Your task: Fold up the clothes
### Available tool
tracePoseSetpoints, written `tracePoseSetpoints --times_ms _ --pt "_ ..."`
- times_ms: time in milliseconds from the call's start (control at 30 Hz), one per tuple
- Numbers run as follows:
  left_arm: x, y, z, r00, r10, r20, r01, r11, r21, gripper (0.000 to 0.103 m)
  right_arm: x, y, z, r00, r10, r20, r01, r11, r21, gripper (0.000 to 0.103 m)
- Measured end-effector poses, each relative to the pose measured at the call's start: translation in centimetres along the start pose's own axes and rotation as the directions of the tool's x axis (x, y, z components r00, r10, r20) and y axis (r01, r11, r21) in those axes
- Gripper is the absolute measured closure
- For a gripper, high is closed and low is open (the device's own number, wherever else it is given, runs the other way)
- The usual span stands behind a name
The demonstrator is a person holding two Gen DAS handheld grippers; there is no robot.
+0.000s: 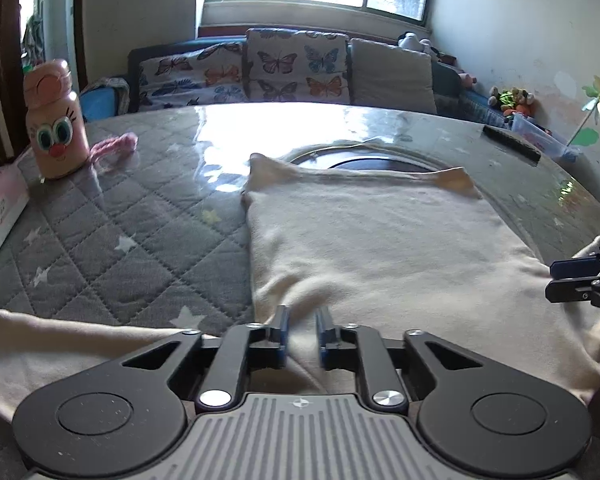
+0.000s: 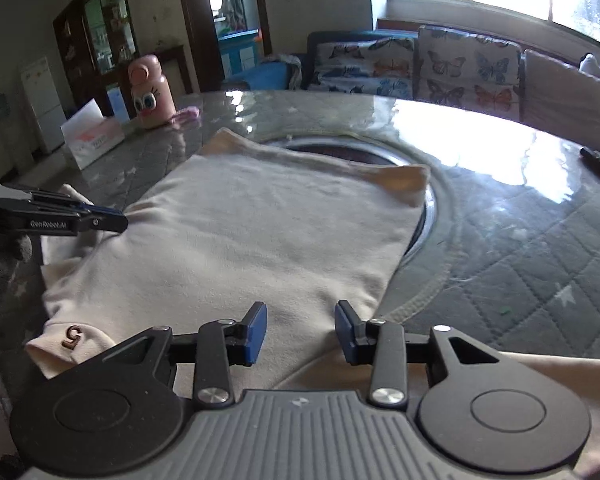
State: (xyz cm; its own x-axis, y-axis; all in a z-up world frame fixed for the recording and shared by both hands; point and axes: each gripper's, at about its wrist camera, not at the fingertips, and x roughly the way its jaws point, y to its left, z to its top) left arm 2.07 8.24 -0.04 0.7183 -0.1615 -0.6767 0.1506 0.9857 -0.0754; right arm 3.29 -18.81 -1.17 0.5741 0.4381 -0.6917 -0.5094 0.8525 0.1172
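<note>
While the cream knitted garment (image 1: 380, 248) lies flat on the grey quilted table (image 1: 132, 232), the left gripper (image 1: 302, 330), narrowly parted, and right gripper (image 2: 300, 326), wider, straddle its near edge, gripping nothing.

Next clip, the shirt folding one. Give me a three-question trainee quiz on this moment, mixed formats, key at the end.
1. True or false: the right gripper has its jaws apart above the cream shirt.
2. Which object stands beside the tissue box? A) pink bottle B) kettle C) vase
3. Fill in: the brown digit on the shirt's near corner is ___.

Key: 1 true. 2 A, the pink bottle. 3 is 5.
</note>
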Motion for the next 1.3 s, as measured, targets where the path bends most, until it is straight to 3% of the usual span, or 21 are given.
tracePoseSetpoints --times_ms 100,267,500,600,767,867,1033,1200,1267,1300 --pt "-0.5 -1.3 0.1 1.000 -0.019 0.008 0.019 0.999 0.027 0.073 -1.0 -0.1 -0.5 1.000 -0.012 0.009 0.012 1.000 0.009 0.065" --pt "-1.4 -4.1 0.0 0.997 -0.071 0.018 0.070 0.995 0.074 0.058 -2.9 -0.9 -1.9 0.999 -0.042 0.019 0.041 0.998 0.050 0.064" --pt "-1.9 -8.7 -0.8 0.988 -0.151 0.013 0.147 0.976 0.160 0.047 -5.9 -4.5 -4.2 0.982 -0.187 0.031 0.180 0.971 0.158 0.063" --pt "-1.8 -10.4 -1.1 0.985 -0.174 0.000 0.170 0.966 0.194 0.045 -6.9 -6.7 -5.4 0.960 -0.279 0.027 0.268 0.940 0.210 0.063" --pt "-1.5 -12.6 -1.3 0.980 -0.198 -0.016 0.196 0.950 0.241 0.043 -8.1 -10.0 -6.8 0.903 -0.429 0.020 0.409 0.874 0.264 0.063" --pt "-1.3 -13.4 -1.4 0.978 -0.206 -0.022 0.205 0.945 0.256 0.042 -8.5 -11.7 -7.3 0.878 -0.479 0.009 0.455 0.840 0.295 0.062" --pt "-0.8 -14.6 -1.4 0.977 -0.212 -0.033 0.212 0.937 0.276 0.040 -8.2 -13.4 -8.1 0.863 -0.505 -0.013 0.479 0.812 0.334 0.062" --pt "-0.6 -15.2 -1.4 0.976 -0.215 -0.042 0.218 0.933 0.287 0.039 -8.1 -13.9 -8.7 0.872 -0.489 -0.011 0.458 0.808 0.370 0.063" --pt "-0.5 -15.4 -1.3 0.976 -0.214 -0.043 0.217 0.932 0.291 0.038 -8.0 -13.8 -8.7 0.873 -0.488 -0.007 0.456 0.808 0.373 0.067" --pt "-0.4 -15.5 -1.3 0.976 -0.213 -0.044 0.216 0.931 0.293 0.038 -8.0 -13.9 -8.8 0.874 -0.485 -0.004 0.451 0.809 0.378 0.075"
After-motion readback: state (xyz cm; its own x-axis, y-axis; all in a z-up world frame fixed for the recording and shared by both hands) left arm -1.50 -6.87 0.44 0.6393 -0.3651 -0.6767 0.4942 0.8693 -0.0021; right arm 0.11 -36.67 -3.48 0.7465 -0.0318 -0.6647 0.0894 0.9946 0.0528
